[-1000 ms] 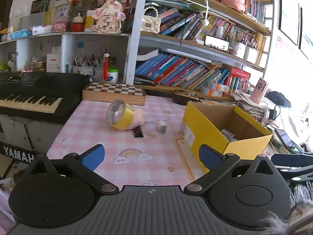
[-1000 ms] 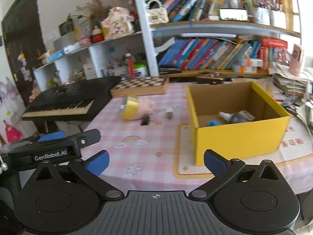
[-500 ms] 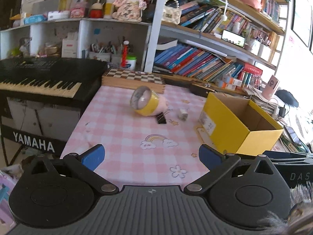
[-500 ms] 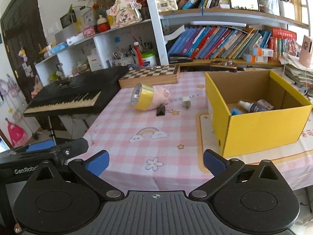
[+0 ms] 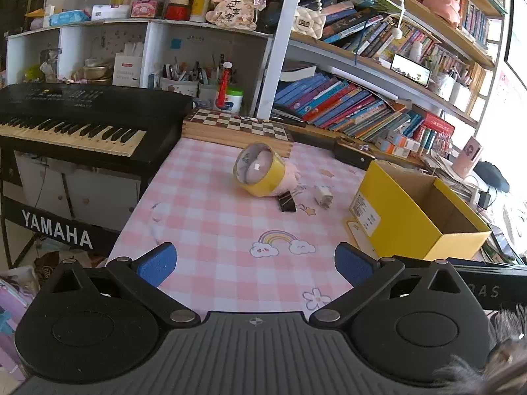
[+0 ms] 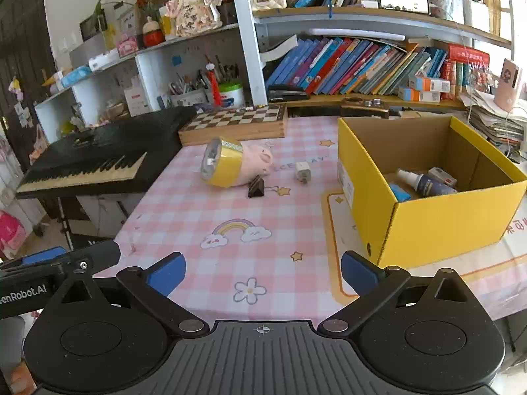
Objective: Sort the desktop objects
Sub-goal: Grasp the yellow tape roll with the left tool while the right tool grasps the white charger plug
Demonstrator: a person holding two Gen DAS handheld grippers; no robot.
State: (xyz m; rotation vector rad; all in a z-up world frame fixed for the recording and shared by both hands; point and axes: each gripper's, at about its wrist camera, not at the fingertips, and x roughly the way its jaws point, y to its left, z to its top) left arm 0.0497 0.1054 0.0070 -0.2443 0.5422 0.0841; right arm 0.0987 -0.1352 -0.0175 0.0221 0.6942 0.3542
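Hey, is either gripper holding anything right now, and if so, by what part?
Nothing is held. The left gripper and right gripper are both open and empty above the table's near edge.

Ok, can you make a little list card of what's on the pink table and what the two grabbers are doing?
table: pink checked cloth
box: yellow box, open, right side
in box: spray bottle and small items
loose items: yellow tape roll against pink pig toy; black binder clip; white charger plug
left gripper: open, holding nothing
right gripper: open, holding nothing
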